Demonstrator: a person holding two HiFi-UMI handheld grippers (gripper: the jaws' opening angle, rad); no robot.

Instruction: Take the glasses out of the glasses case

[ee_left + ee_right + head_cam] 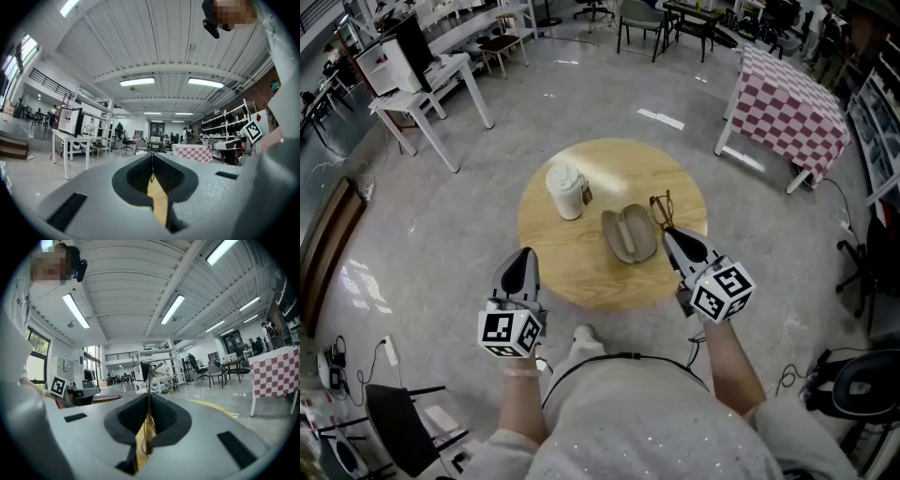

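above table (581,277), right gripper (669,234) jaws pinching glasses (662,208), left gripper (523,255) jaws together

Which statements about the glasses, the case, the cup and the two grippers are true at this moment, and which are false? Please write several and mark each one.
1. The glasses lie inside the case. False: they are outside it, at its right side in the head view, held by the right gripper.
2. The case is open. True.
3. The left gripper holds the cup. False: it is shut on nothing, and the cup stands apart from it on the round table.
4. The cup has a lid on. True.
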